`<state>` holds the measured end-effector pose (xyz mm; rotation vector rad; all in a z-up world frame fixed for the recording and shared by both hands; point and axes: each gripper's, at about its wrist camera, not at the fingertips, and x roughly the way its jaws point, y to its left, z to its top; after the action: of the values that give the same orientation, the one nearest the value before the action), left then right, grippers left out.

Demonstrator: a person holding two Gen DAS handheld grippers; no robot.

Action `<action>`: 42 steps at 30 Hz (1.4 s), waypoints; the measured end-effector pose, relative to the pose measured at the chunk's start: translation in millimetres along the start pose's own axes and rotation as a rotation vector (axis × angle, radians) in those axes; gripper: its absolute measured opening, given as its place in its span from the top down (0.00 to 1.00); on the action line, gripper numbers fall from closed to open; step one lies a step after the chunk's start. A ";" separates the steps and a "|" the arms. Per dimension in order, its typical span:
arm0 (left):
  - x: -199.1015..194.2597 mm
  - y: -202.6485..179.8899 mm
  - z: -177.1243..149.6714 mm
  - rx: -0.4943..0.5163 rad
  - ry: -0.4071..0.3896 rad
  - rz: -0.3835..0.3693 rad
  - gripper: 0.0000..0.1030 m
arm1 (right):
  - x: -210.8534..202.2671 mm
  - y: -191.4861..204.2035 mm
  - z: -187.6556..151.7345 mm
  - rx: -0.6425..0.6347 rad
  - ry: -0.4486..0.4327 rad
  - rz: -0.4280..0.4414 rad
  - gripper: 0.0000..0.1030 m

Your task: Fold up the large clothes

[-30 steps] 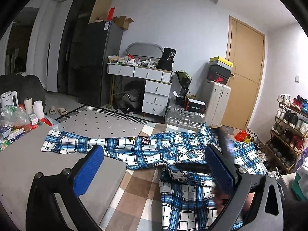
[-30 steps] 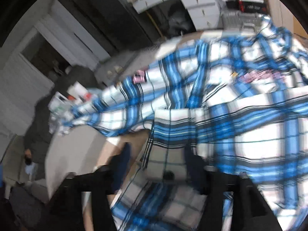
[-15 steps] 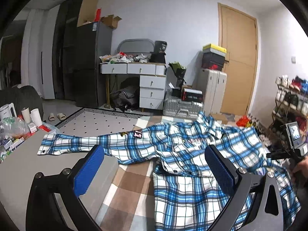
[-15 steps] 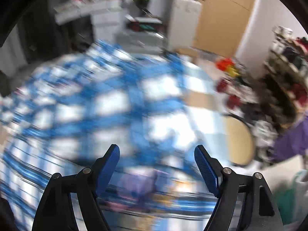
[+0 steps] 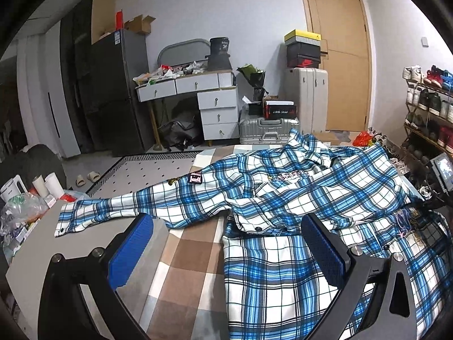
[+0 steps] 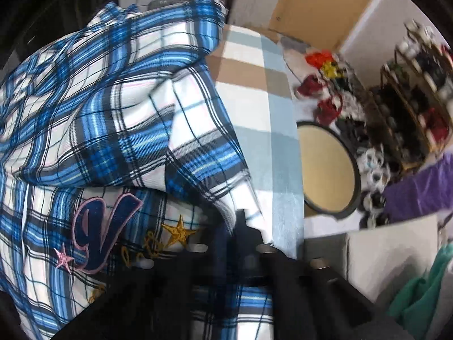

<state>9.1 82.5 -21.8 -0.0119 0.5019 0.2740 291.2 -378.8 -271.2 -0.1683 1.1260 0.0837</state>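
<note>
right gripper (image 6: 236,221) fingers pinched on plaid shirt (image 6: 119,130) edge, just closed

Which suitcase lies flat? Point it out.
The silver ribbed suitcase lies flat on the floor with boxes on top; the pale suitcase behind it stands upright, carrying stacked shoeboxes.

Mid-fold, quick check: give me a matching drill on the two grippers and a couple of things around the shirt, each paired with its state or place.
Things:
1. left gripper
2. right gripper
3. plaid shirt's long sleeve
4. slippers

States or places:
A. jaws closed on the shirt's edge
B. on the floor beside the patterned rug
C. stretched out flat toward the grey tabletop
D. jaws wide open, holding nothing

Pairs: 1-D, 2-A, 3-C, 4-B
</note>
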 end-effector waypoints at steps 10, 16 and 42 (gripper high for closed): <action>-0.6 10.5 2.4 -0.026 0.001 0.026 0.01 | -16.0 0.4 -23.7 0.067 0.050 -0.026 0.98; -0.3 19.9 3.3 -0.049 -0.002 0.032 0.01 | -38.4 -1.9 -39.7 0.108 0.017 -0.016 0.90; 9.5 201.7 -6.8 -0.407 0.217 0.234 0.01 | -269.4 196.8 -159.2 0.089 -0.911 0.667 0.00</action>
<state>-39.0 278.7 -21.1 -0.3842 0.6575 0.6052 4.1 -208.3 -112.8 0.3150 0.2322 0.6374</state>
